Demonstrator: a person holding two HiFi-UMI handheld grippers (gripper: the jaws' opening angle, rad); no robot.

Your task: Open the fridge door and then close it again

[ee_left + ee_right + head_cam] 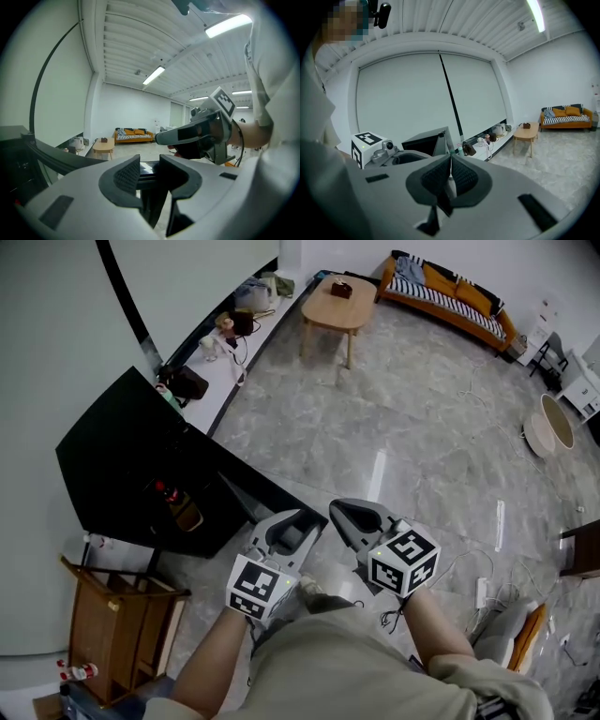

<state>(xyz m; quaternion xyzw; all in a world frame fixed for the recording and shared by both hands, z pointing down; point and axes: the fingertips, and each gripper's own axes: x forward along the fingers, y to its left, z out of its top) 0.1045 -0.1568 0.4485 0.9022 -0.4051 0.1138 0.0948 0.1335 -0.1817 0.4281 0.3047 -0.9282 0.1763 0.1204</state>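
The black fridge [122,460] stands at the left with its door [258,491] swung out toward me; a red-capped bottle [172,497] shows inside. My left gripper [289,523] is at the door's free edge. In the left gripper view the jaws [149,169] are closed on a black slab, the door's edge [146,185]. My right gripper [345,512] hovers just right of it, shut and holding nothing, and in its own view the pads [440,176] meet. The fridge [425,140] lies ahead of it.
A wooden crate [112,624] stands below the fridge. A low white shelf [230,352] with small items runs along the wall. Farther off are a wooden coffee table [336,306], an orange sofa [450,296] and a round basket [553,423]. Cables [480,592] lie at the right.
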